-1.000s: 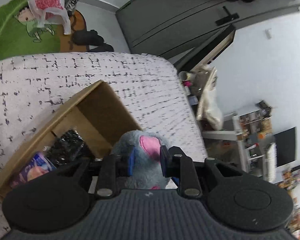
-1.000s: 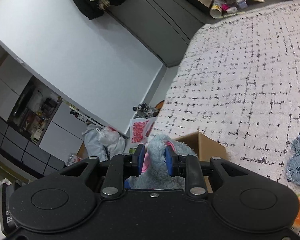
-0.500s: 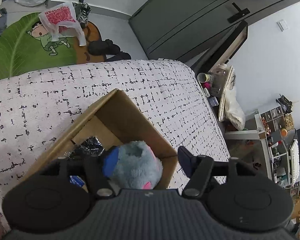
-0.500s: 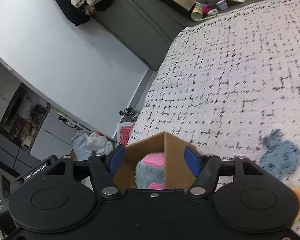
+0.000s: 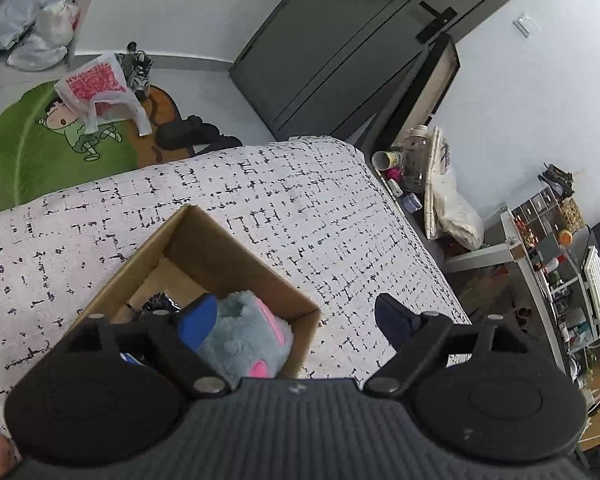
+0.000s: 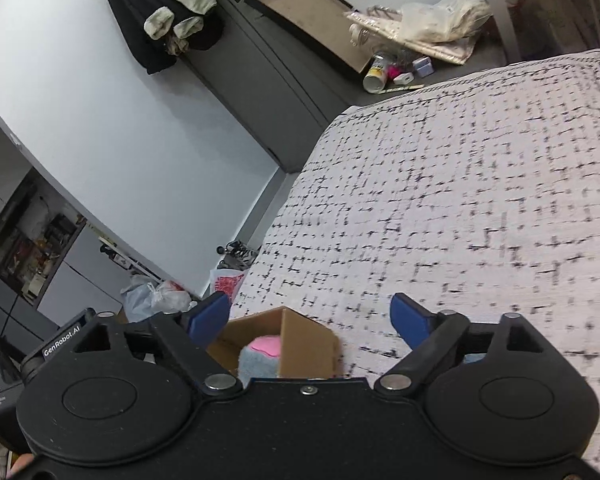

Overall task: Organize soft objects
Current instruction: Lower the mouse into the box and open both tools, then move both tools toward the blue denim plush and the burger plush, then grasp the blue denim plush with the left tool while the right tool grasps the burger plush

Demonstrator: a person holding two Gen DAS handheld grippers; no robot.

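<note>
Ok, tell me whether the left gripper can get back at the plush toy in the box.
Probably yes: the left gripper is open just above the open-topped cardboard box, and the plush toy lies uncovered on top.

Grey-pink plush toy [image 5: 246,340] lies in cardboard box [image 5: 236,256].

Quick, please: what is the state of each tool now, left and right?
Left tool: open, holding nothing.
Right tool: open, holding nothing.

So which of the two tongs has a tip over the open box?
The left tongs: their left tip overlaps the cardboard box beside the blue plush. The right tongs sit behind it.
</note>
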